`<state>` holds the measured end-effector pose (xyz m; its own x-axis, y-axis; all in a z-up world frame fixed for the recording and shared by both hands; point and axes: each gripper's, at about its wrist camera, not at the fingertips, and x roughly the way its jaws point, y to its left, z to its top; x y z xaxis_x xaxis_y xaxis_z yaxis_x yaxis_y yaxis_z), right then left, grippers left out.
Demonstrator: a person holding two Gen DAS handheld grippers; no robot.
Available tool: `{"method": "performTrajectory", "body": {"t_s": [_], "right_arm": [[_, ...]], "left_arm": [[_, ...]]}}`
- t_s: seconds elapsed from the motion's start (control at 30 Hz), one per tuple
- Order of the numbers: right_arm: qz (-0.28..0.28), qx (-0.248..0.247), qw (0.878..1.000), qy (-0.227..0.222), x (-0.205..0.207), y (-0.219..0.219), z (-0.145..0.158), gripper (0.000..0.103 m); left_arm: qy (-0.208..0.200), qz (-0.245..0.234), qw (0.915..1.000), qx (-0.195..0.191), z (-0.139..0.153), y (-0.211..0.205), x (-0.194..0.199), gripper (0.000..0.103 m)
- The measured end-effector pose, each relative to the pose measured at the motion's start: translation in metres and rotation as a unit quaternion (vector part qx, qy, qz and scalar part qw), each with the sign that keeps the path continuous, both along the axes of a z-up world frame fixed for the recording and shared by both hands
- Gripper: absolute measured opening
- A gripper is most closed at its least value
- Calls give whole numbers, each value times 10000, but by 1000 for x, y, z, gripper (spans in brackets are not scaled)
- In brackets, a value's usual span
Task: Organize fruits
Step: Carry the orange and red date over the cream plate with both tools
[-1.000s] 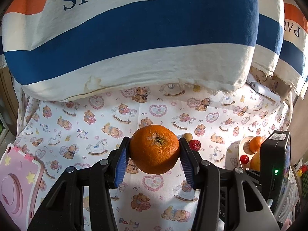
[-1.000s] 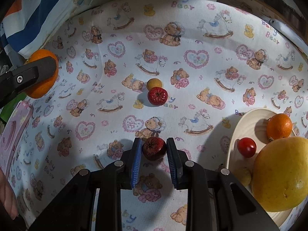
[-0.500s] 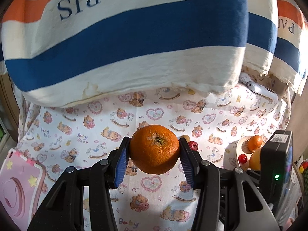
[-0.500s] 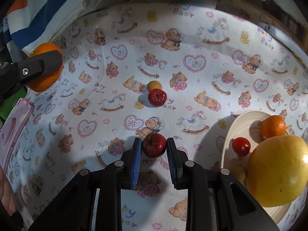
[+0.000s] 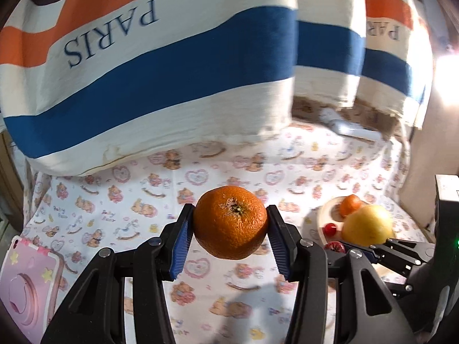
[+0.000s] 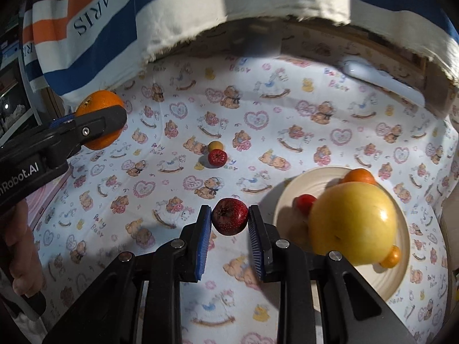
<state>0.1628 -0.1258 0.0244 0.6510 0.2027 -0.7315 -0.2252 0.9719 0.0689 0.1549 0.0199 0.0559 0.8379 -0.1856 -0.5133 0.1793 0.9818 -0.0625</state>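
My left gripper [image 5: 229, 230] is shut on a large orange [image 5: 231, 222] and holds it above the bear-print cloth; it also shows in the right wrist view [image 6: 99, 120]. My right gripper [image 6: 229, 223] is shut on a small dark red fruit [image 6: 230, 220], lifted just left of the cream plate [image 6: 284, 200]. The plate holds a big yellow fruit [image 6: 352, 223], a small orange [image 6: 360, 175], a red cherry tomato [image 6: 304, 202] and a small yellow-orange fruit [image 6: 390, 258]. A red fruit [image 6: 217, 158] and a small yellow fruit [image 6: 215, 145] lie on the cloth.
Striped PARIS cushions [image 5: 172, 66] rise behind the cloth. A pink tablet case [image 5: 25, 283] lies at the left edge. A white remote-like object [image 6: 381, 77] lies at the back right. The plate [image 5: 324, 215] sits at the right.
Both grippers have risen and tilted up, each keeping its fruit. The left gripper has swung toward the plate, which now shows larger in its view.
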Motion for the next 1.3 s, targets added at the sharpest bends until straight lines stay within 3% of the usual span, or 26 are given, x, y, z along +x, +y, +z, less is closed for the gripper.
{"method": "performTrajectory", "body": {"t_s": [0.13,0.27,0.43,0.7,0.97,1.13,1.3], "right_arm": [[-70,107,9998,-153,-18,-19,11,27],[-167,184,9994,-244,-34,-40,16,27],[-366,355,9983,-297,-49,-71,16,27],[-738,573,9952,-280,-57,-118,7,27],[-816,507,9952,-201,-63,-136,-4,27],[-868,519,9949,-49,-60,-140,-16,27],[-992,609,9932,-48,-60,-151,-15,27]], "left_arm": [[-121,-231,9996,67,7,-13,-15,49],[91,-610,9979,-182,9,-23,-24,49],[-55,-791,9966,208,6,-47,-36,49],[48,-1097,9930,442,-6,-73,-45,49],[509,-1575,9856,339,-31,-101,-41,49],[548,-1829,9799,582,-41,-125,-39,49],[1003,-2074,9716,540,-54,-144,-29,49]]}}
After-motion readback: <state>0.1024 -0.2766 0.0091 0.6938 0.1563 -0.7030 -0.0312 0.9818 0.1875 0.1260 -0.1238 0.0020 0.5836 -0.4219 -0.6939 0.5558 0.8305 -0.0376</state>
